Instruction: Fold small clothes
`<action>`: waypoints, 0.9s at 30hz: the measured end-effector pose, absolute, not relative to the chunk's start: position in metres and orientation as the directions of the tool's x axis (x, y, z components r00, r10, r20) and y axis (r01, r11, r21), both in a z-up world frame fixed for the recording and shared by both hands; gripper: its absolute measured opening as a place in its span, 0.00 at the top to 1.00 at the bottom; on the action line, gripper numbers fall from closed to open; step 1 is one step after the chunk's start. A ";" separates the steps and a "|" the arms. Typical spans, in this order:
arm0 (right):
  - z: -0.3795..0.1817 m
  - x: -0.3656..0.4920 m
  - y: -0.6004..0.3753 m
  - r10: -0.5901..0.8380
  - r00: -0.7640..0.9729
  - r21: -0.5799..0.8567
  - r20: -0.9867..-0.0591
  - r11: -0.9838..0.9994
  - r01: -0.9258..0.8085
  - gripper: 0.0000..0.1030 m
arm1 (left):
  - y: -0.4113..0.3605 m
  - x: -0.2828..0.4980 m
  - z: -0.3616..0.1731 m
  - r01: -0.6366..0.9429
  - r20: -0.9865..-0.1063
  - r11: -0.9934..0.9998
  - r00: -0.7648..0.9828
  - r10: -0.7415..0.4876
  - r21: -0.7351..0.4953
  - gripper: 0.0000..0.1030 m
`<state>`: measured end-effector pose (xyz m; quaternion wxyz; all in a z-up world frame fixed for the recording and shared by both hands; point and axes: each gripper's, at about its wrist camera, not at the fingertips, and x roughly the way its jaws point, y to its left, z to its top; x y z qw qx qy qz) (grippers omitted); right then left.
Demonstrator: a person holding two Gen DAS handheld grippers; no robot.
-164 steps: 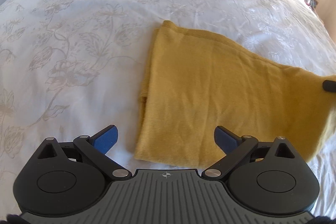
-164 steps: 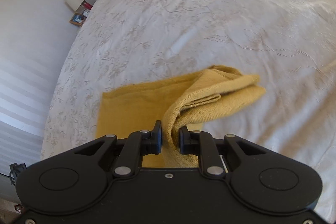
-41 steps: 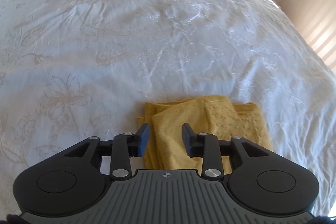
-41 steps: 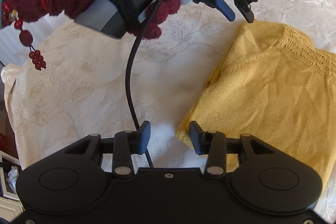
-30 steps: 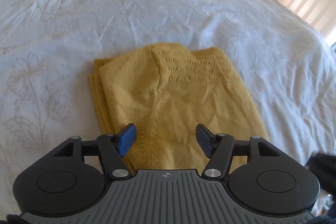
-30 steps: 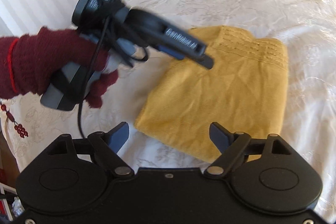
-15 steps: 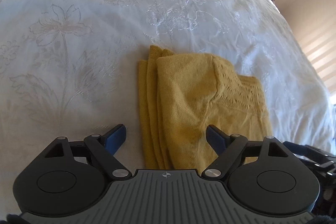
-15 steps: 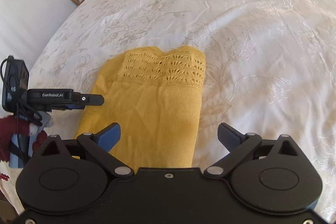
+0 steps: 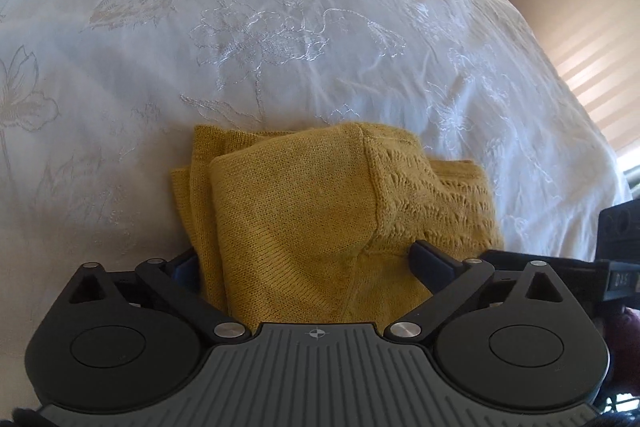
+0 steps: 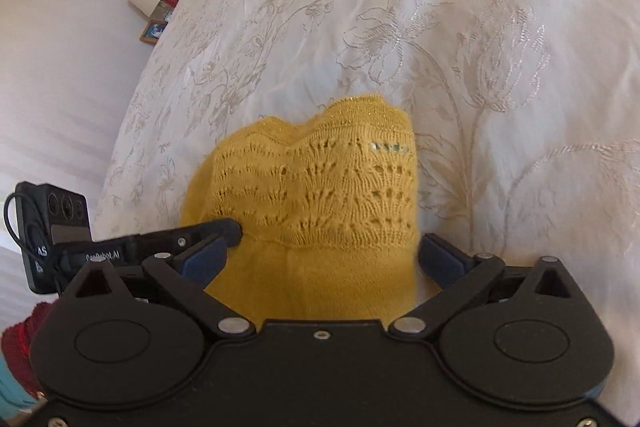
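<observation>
Yellow knit top [image 9: 304,227] is sitting folded into a chunky little stack on the bed [image 9: 280,27], right in front of both claws. Left claw [image 9: 308,261] is spread wide with the stack's near end between its blue pads, not squeezing anything as far as I can tell. Right claw [image 10: 320,255] is spread too, straddling the end with the lacy openwork band, one pad on each side. The embroidered white bedspread around it looks soft and a bit wrinkly. My guess is this is the tidy-up or final fold. To do it well I'd pinch all the layers at once, since the stepped edges on the left could slide apart, and lift both ends evenly so the stack doesn't twist.
</observation>
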<state>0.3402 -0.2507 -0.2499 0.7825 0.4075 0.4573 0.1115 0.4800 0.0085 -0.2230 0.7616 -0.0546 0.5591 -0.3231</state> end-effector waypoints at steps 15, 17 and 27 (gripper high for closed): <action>-0.150 0.311 -0.201 0.380 0.616 0.492 -0.690 0.871 0.015 0.64 | 0.018 0.433 -0.157 0.500 -0.725 0.760 0.321 -0.609 -0.416 0.78; -0.132 0.297 -0.194 0.367 0.642 0.472 -0.673 0.881 -0.009 0.64 | 0.019 0.419 -0.138 0.523 -0.695 0.745 0.348 -0.629 -0.413 0.78; -0.061 0.218 -0.186 0.329 0.749 0.477 -0.575 0.879 -0.020 0.64 | 0.012 0.327 -0.061 0.656 -0.583 0.664 0.398 -0.709 -0.359 0.78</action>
